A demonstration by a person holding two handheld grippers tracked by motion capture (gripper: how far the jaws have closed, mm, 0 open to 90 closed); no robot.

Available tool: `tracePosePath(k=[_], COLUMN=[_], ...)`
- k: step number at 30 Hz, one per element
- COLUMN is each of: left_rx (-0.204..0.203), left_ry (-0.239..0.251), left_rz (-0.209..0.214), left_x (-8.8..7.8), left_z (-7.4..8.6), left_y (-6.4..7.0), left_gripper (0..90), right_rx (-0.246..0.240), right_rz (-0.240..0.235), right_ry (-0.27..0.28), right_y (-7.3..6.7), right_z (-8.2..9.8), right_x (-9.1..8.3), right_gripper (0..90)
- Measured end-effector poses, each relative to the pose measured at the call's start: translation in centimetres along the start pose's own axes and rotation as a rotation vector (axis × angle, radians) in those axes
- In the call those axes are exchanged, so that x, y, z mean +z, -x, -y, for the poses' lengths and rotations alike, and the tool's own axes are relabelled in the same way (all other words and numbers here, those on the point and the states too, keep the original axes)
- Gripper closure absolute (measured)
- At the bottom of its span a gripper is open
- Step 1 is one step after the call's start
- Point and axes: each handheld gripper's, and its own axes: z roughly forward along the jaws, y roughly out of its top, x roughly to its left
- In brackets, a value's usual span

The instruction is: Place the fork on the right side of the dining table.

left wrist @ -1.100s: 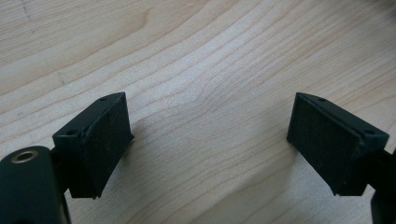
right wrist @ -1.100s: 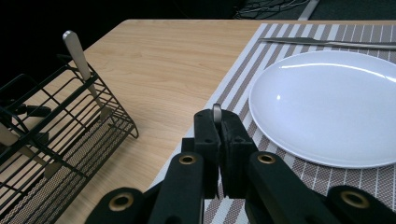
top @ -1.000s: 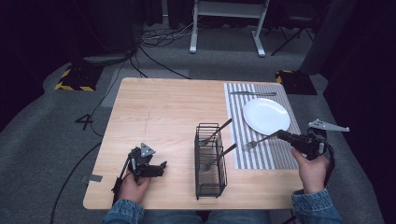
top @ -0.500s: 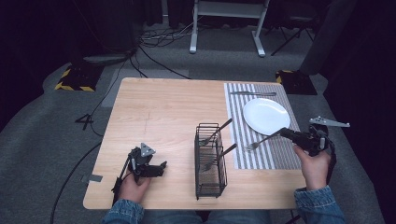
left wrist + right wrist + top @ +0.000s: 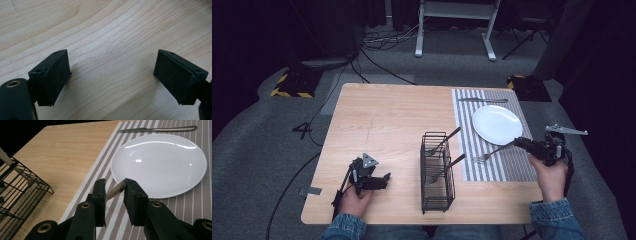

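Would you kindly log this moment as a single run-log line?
right gripper: shut on fork, above striped placemat | left gripper: open, low over table | white plate: bare

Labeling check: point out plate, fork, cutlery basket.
plate (image 5: pixel 496 124), high view, centre of its face.
fork (image 5: pixel 482 158), high view, tines over placemat.
cutlery basket (image 5: pixel 436 204), high view, near wire wall.

studio-like lab: dark curtains, floor cables, hazard-taped stand bases.
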Motion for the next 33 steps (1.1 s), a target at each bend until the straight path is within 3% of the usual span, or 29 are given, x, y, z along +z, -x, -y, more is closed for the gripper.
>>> tracePosePath(k=[16, 22, 33], left_rx=[0.0, 0.0, -0.002], left_ry=[0.0, 0.0, 0.0], left_rz=[0.0, -0.001, -0.003], left_x=[0.0, 0.0, 0.0], left_z=[0.0, 0.0, 0.0], left_y=[0.0, 0.0, 0.0], left_gripper=[13.6, 13.6, 13.6], right_rx=[0.037, 0.074, 0.117], right_rz=[0.036, 0.044, 0.044], right_ry=[-0.043, -0.068, -0.1], right_y=[2.0, 3.4, 4.9], right_z=[0.5, 1.7, 3.0], right_x=[0.5, 0.8, 1.7], right_gripper=[64.4, 63.8, 61.6])
